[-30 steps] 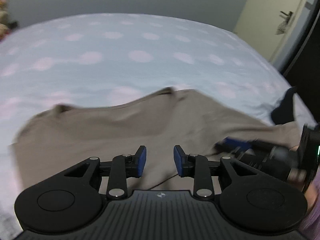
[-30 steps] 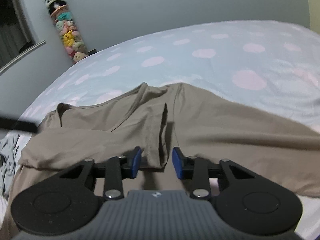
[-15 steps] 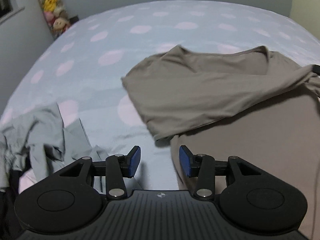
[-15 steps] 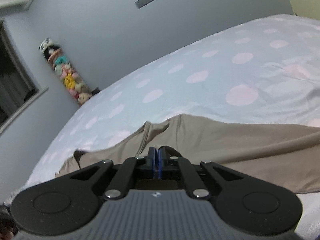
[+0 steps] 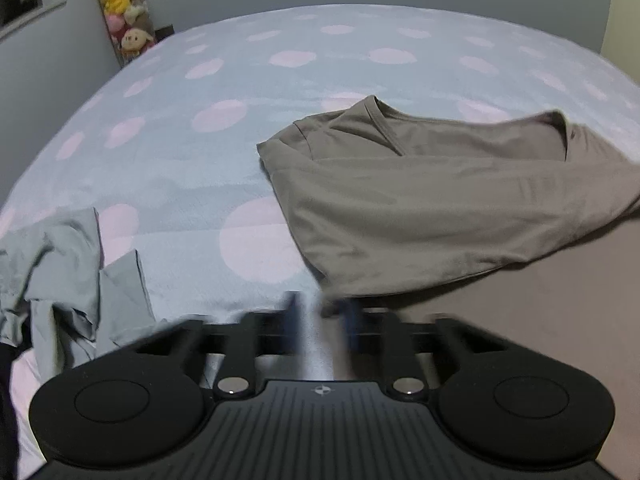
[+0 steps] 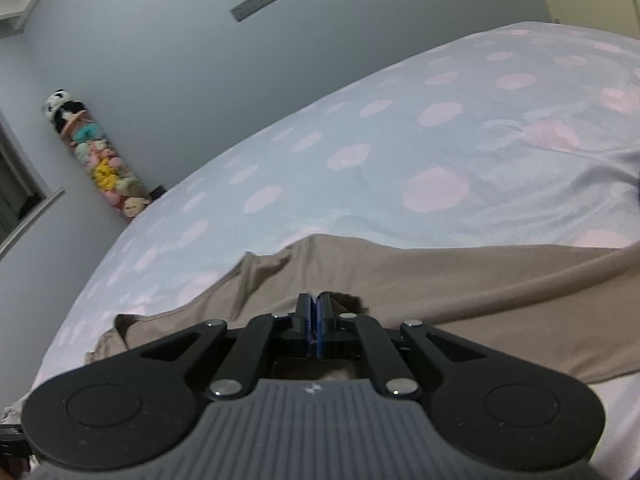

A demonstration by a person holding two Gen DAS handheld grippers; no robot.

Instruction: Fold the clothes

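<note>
We have one brown shirt [image 5: 420, 200] spread on the bed [image 5: 200, 120], a sleeve folded across its body. Our right gripper [image 6: 313, 312] is pinched together on a fold of that shirt, likely to carry it over. Our left gripper [image 5: 320, 312] sits at the shirt's near edge, blurred, so we cannot tell its state. One crumpled grey garment [image 5: 68, 272] lies left of the shirt.

Taupe V-neck shirt [image 5: 440, 196] (half-folded) on bed
</note>
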